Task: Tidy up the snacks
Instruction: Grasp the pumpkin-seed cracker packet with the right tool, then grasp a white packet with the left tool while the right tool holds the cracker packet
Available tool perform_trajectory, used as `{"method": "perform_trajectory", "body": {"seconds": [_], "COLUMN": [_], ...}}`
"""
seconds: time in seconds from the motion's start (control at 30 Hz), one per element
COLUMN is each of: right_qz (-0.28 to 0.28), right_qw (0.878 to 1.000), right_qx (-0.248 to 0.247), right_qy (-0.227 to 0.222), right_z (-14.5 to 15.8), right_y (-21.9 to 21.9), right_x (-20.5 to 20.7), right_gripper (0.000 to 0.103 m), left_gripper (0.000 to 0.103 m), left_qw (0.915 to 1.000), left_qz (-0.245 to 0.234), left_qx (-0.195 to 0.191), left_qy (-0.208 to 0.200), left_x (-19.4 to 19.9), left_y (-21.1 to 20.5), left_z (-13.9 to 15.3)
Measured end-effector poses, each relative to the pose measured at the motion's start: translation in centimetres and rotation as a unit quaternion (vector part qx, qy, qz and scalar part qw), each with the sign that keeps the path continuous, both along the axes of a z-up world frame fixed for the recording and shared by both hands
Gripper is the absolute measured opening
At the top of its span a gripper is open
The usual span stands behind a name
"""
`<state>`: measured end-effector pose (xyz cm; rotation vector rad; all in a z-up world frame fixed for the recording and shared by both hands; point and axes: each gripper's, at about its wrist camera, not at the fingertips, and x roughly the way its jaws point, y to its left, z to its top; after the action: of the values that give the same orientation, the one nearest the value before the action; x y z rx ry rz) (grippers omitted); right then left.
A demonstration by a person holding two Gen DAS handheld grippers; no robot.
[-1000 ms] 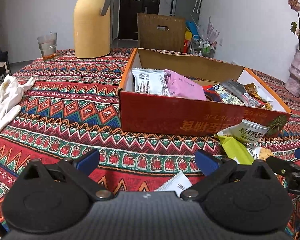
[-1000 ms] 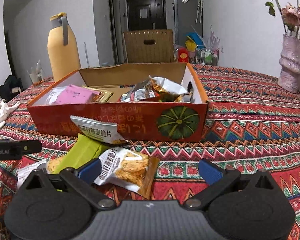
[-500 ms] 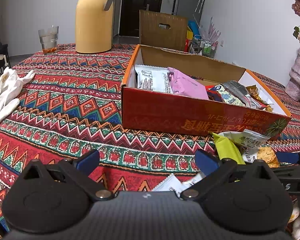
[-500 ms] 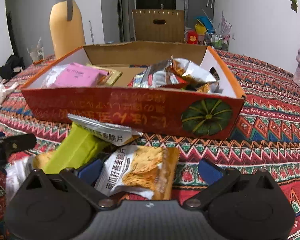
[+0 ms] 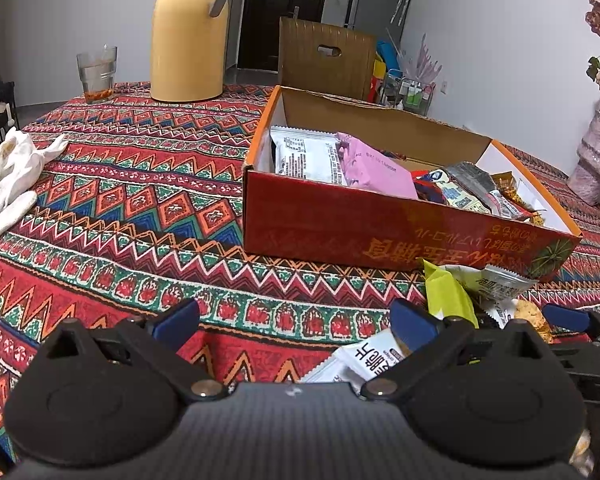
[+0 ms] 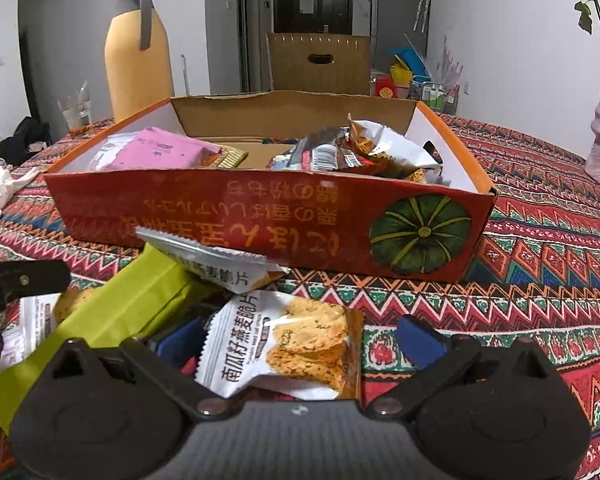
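A red cardboard box (image 5: 380,232) (image 6: 260,216) holds several snacks, among them a pink packet (image 5: 374,168) (image 6: 160,152). In front of it lie a green packet (image 6: 132,304) (image 5: 446,296), a white packet (image 6: 216,260) leaning on the box, and a white cracker packet (image 6: 284,344). My right gripper (image 6: 300,336) straddles the cracker packet. Its jaws are closing, and the right pad still stands clear of the packet. My left gripper (image 5: 296,318) hangs open over the tablecloth, with another white packet (image 5: 364,360) under its right finger.
A yellow thermos (image 5: 188,40) and a glass (image 5: 97,72) stand at the table's far side. White gloves (image 5: 8,176) lie at the left. A pale vase (image 5: 596,168) with flowers stands at the right. A brown chair back (image 5: 328,56) rises behind the box.
My right gripper has moved forward and down, so the cracker packet now lies between its fingers, and its jaws have narrowed slightly. The left gripper has kept still.
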<state>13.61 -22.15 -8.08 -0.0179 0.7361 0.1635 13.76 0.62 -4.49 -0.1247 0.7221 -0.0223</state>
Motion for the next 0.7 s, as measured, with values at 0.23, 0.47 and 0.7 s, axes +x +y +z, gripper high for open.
{"method": "perform_trajectory", "body": {"seconds": [0.23,0.47,0.7], "right_qz": [0.003,-0.03,-0.073], "right_qw": [0.999,0.996,0.986], "right_qx": [-0.001,0.002,-0.008], "right_qy": [-0.033,-0.083,-0.151], "right_z": [0.6,2.0,2.4], "right_y": [0.0,-1.8,-3.3], "right_x": [-1.4,-4.0,-6.8], "right_gripper": [0.055,0.045,0.045], "left_gripper": [0.103,0.103,0.103], "left_qw": [1.0,1.0,1.0], "left_qz": [0.001,0.001,0.004], "left_qx": [-0.003,-0.005,-0.004], "left_qy": [0.001,0.003,0.004], "left_x": [0.0,0.1,0.1], "left_y": [0.0,0.1,0.1], "left_z": [0.0,0.0,-0.1]}}
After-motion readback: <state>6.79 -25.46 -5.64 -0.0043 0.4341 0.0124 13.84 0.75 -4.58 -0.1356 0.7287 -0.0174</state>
